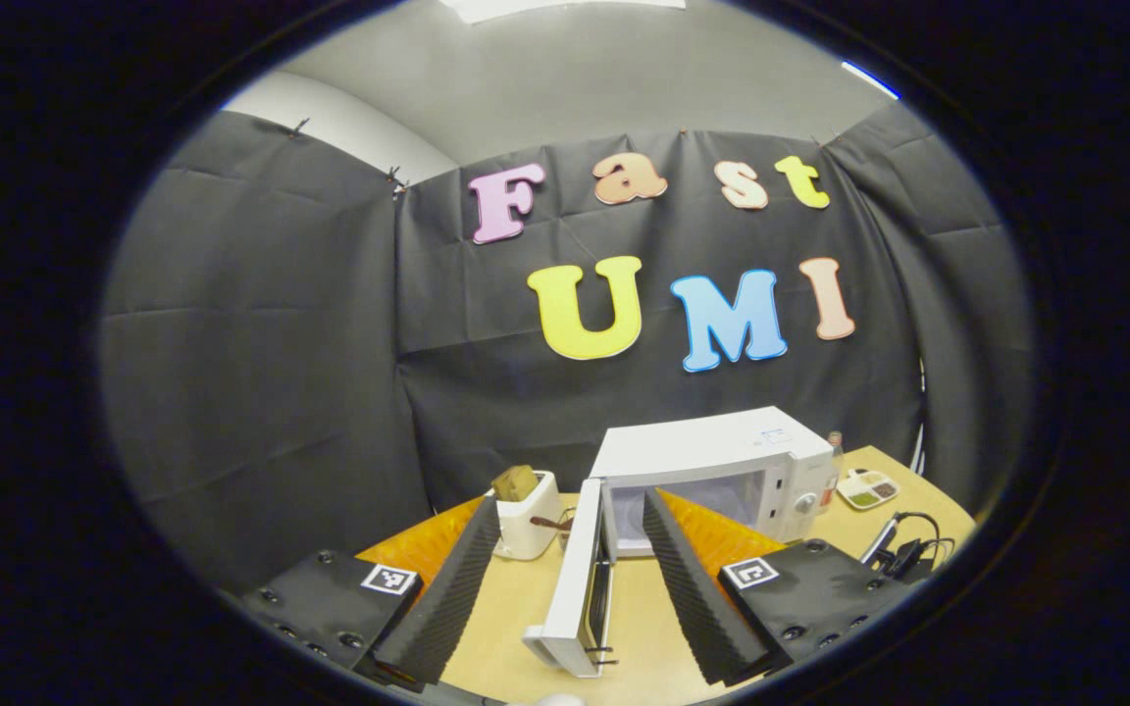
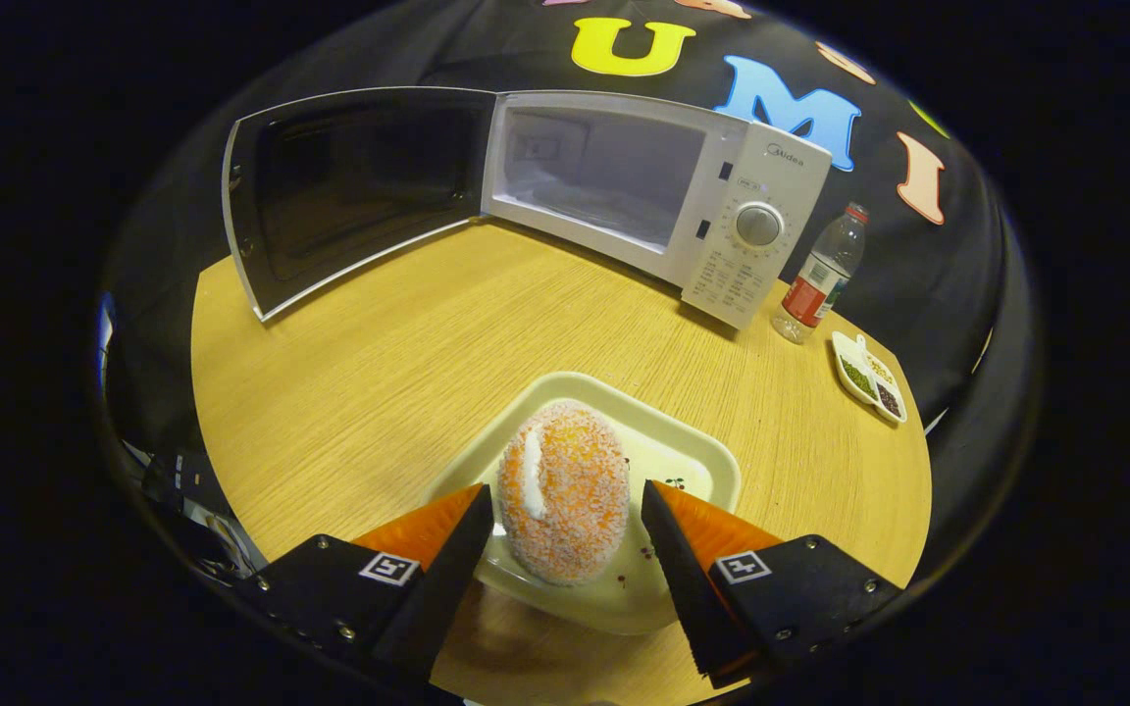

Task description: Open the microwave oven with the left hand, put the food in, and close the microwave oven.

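Note:
The white microwave (image 1: 722,456) (image 2: 751,226) stands at the back of the wooden table with its door (image 1: 573,579) (image 2: 359,186) swung wide open and its cavity empty. My left gripper (image 1: 572,502) is open, and the door's edge stands between its spread fingers without touching them. The food, an orange sugared doughnut (image 2: 565,461), stands on edge on a pale tray (image 2: 693,461) near the table's front. My right gripper (image 2: 565,495) is open, one finger on each side of the doughnut, close to it but not pressing.
A white toaster (image 1: 526,525) with bread in it sits left of the microwave. A water bottle (image 2: 820,275) (image 1: 835,456) and a small divided dish (image 2: 869,378) (image 1: 869,487) are to its right. Cables (image 1: 903,554) lie at the table's right edge.

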`<state>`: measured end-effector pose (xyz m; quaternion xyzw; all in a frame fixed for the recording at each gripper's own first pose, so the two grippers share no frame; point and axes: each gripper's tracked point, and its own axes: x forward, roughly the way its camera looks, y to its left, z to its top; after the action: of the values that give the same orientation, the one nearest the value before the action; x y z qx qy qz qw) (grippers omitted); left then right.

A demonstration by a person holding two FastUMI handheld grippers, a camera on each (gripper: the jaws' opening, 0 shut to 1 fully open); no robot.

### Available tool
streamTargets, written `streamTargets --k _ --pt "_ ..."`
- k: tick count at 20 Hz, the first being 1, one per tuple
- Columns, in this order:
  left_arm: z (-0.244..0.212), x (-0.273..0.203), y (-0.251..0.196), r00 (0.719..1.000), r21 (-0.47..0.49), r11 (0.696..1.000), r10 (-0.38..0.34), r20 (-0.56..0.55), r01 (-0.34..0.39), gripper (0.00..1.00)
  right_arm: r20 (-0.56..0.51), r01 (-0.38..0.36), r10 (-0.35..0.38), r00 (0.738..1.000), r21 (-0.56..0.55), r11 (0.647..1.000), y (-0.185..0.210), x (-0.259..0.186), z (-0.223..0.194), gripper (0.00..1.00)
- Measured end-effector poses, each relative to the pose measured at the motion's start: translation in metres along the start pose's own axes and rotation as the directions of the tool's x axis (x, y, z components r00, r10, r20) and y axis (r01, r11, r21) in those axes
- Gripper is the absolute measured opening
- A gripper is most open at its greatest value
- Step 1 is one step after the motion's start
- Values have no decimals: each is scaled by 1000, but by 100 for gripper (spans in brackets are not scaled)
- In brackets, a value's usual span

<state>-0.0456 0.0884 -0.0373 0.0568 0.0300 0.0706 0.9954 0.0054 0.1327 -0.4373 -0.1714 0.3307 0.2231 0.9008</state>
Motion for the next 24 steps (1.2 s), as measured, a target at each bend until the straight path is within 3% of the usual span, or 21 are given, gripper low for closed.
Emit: streamTargets --k 1,2,3,6,7,11,13,18,24 --pt "-1 2 4 1000 2 1000 0 -4 0 100 -7 -2 2 1000 6 1000 1 6 0 94" --pt "-1 4 5 1000 -1 1000 -1 -8 1 94 -13 -4 5 1000 20 1000 2 4 1 87" --pt "-1 6 7 1000 -6 1000 -5 -9 5 97 -29 -9 10 1000 21 1000 3 3 2 77" --pt "0 10 15 1000 7 1000 -12 3 12 97 -48 -22 25 999 60 998 3 0 6 69" --pt "-1 11 18 1000 7 1000 -13 5 13 97 -44 -40 44 998 91 995 6 -5 12 62" --pt "-8 22 26 999 -5 999 -42 -1 42 98 34 -71 65 997 220 973 13 -22 63 61" --pt "-12 28 31 998 -10 998 -55 -6 55 98 87 -123 100 991 331 935 22 -30 96 61" --pt "-10 42 38 997 13 997 -76 6 76 100 232 -247 137 963 559 792 28 -31 177 61" --pt "-24 52 23 990 66 988 -138 -8 138 100 308 -258 44 950 700 666 25 25 243 61"
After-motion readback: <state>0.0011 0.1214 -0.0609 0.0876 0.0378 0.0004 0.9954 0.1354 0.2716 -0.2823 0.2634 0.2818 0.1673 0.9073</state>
